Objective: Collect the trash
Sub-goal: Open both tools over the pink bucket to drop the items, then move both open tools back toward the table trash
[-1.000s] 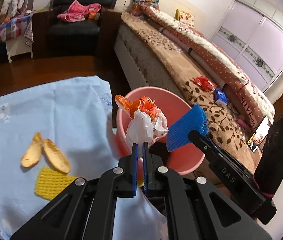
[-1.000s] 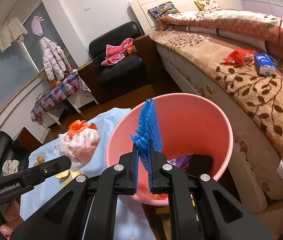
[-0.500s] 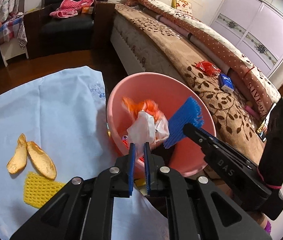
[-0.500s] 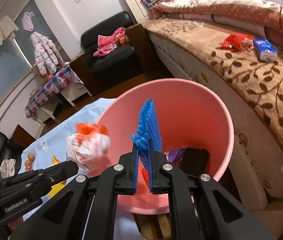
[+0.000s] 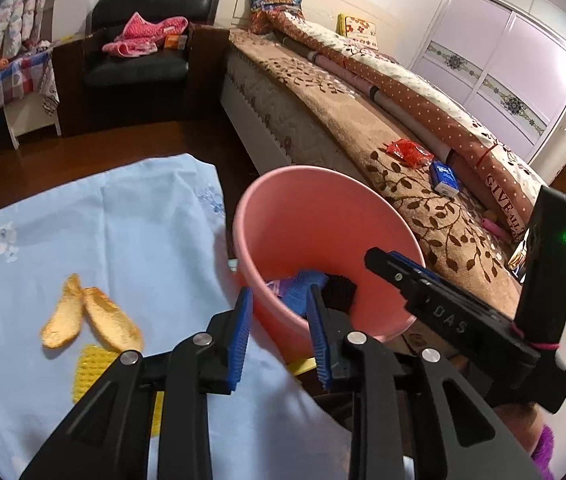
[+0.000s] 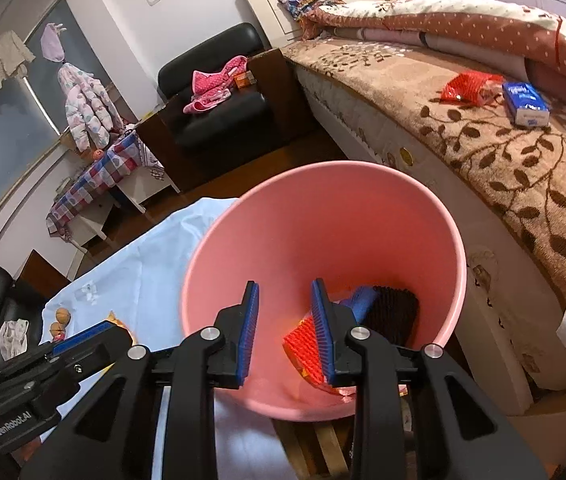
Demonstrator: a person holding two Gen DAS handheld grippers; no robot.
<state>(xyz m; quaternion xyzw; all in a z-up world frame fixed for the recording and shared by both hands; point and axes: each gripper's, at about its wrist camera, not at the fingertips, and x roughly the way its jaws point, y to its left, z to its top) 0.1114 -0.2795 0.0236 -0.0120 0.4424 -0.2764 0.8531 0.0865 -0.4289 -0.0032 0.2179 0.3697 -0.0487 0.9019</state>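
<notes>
Bedroom scene: pink bin (image 6: 423,216) fills mid-frame with trash inside, left gripper (image 5: 277,322) and right gripper (image 6: 285,316) both spread wide, holding nothing.

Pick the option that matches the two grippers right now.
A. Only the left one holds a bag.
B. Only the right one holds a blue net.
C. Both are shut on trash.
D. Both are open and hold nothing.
D: the left gripper and the right gripper each show a clear gap between their blue pads with nothing in it, and both hang at the pink bucket, where trash lies at the bottom.
</notes>
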